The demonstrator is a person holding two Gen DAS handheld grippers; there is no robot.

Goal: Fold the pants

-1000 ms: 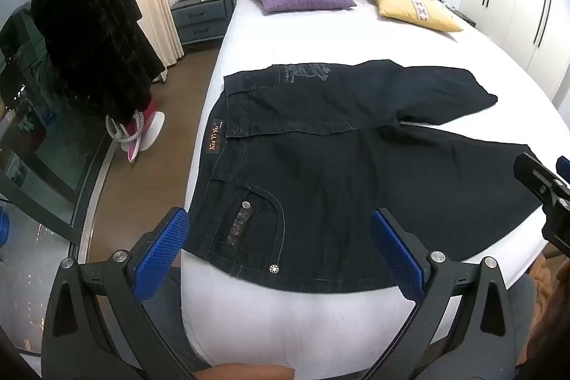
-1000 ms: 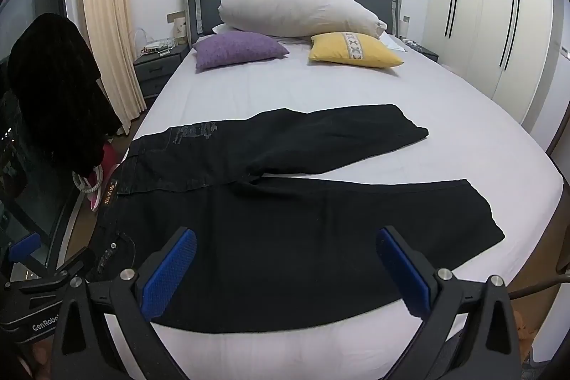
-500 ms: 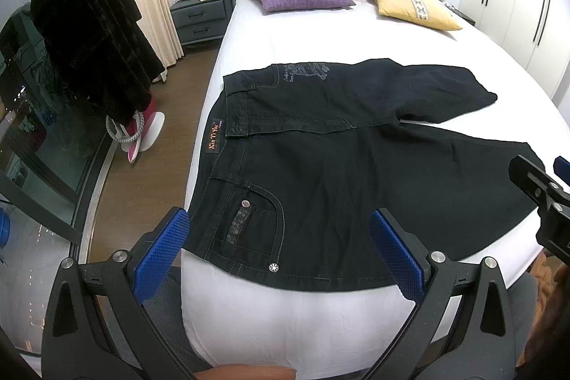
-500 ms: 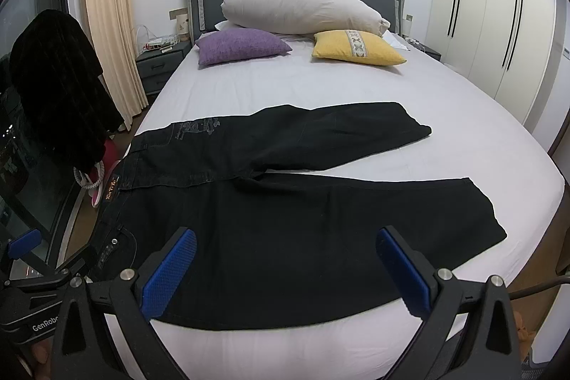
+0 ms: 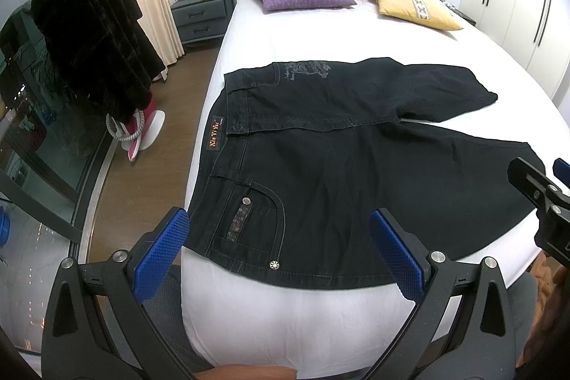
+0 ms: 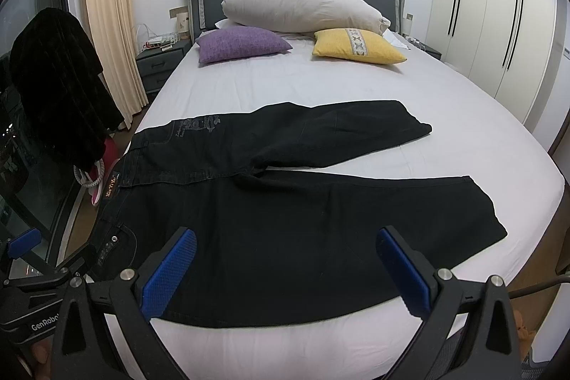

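Black denim pants (image 5: pixel 338 166) lie flat across the white bed (image 5: pixel 285 316), waistband at the left edge, both legs spread to the right. The pants also show in the right wrist view (image 6: pixel 302 230). My left gripper (image 5: pixel 281 248) is open and empty, hovering at the bed's near edge over the back pocket (image 5: pixel 253 223). My right gripper (image 6: pixel 285 273) is open and empty over the near leg. The right gripper also shows at the right edge of the left wrist view (image 5: pixel 541 198), and the left gripper at the left edge of the right wrist view (image 6: pixel 42 276).
A large white pillow (image 6: pixel 302 6), a purple cushion (image 6: pixel 242 43) and a yellow cushion (image 6: pixel 356 47) lie at the headboard. A nightstand (image 5: pixel 199 20) and a dark coat (image 5: pixel 89 38) stand left of the bed. White wardrobes (image 6: pixel 498 6) line the right wall.
Both grippers have drifted slightly upward and back, so the pants sit a little lower in both views. Both stay open and empty.
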